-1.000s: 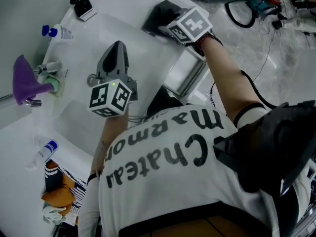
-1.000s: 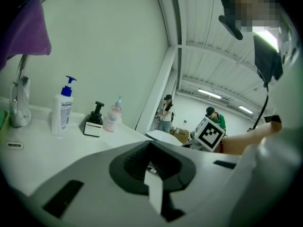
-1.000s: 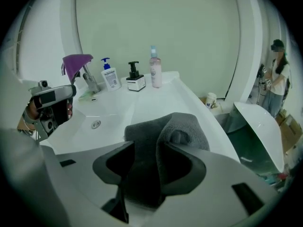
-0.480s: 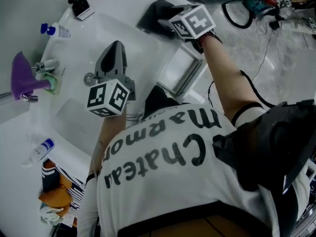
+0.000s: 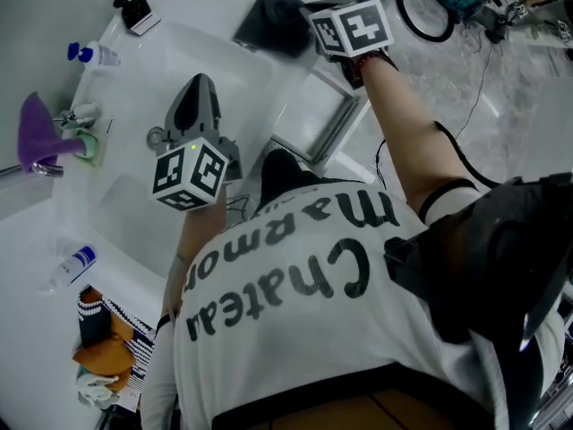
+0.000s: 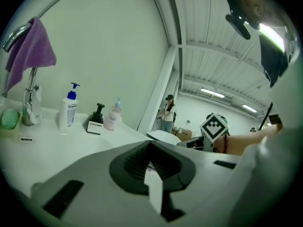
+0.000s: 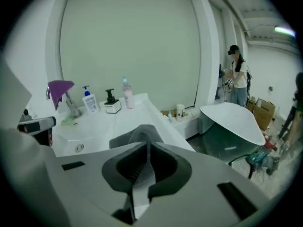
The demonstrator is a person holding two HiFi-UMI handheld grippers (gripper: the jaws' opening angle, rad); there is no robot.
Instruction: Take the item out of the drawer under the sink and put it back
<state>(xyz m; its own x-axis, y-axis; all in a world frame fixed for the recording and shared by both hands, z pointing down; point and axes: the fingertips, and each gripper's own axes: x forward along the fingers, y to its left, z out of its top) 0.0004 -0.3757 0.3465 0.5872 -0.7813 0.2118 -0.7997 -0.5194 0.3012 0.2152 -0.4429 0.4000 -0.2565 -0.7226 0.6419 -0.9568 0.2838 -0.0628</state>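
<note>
A dark grey item point(image 5: 269, 21) lies on the white counter's right end, above the open white drawer point(image 5: 313, 119). My right gripper point(image 5: 309, 12) hovers just beside and above the item. In the right gripper view the item point(image 7: 137, 132) shows beyond the tips. The right gripper's point(image 7: 147, 143) jaws have just been closing and now stand shut, with nothing seen between them. My left gripper point(image 5: 199, 83) hangs over the sink basin point(image 5: 242, 70). In the left gripper view it point(image 6: 151, 148) is shut and holds nothing.
A faucet draped with a purple cloth point(image 5: 40, 137) stands at the basin's back. A blue-capped pump bottle point(image 5: 89, 55) and a black-pump dispenser point(image 5: 136, 12) are beside it. A bathtub point(image 7: 232, 122) and floor cables point(image 5: 430, 16) lie to the right. Another person point(image 7: 236, 74) stands far off.
The right gripper has moved up the picture, away from the drawer, and rolled a little. The dark item stays on the counter end. The left gripper has hardly shifted.
</note>
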